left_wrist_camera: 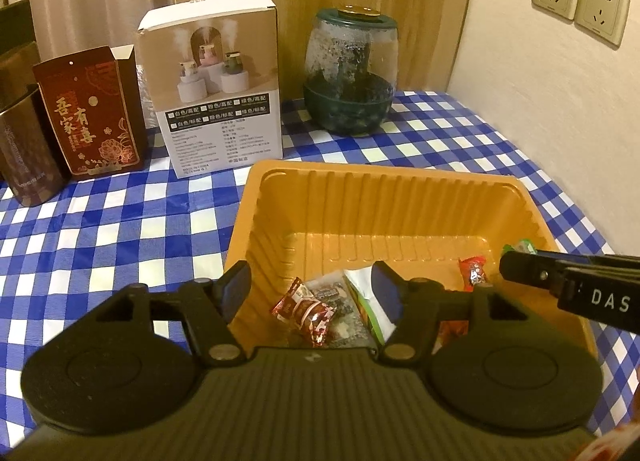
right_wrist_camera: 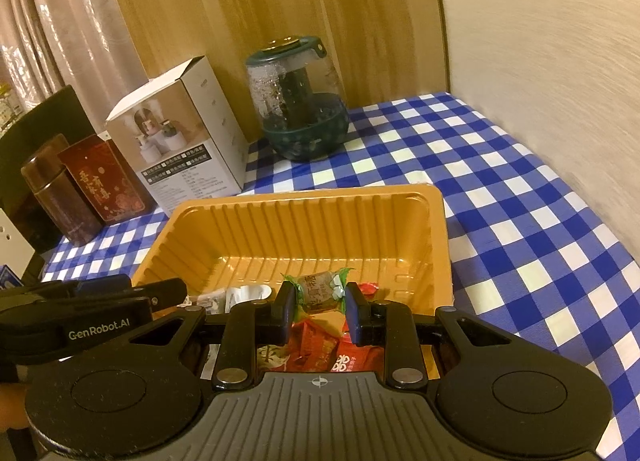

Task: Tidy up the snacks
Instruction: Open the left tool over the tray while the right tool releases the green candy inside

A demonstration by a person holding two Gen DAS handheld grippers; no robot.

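An orange plastic tray sits on the blue checked tablecloth and holds several wrapped snacks at its near end. My left gripper is open and empty above the tray's near left corner, over a red candy and a grey packet. My right gripper is shut on a green-ended brown candy and holds it over the tray, above red packets. The right gripper also shows in the left wrist view at the tray's right side.
At the back stand a white humidifier box, a red gift box, a brown tin and a green-based glass jar. A wall with sockets borders the table on the right.
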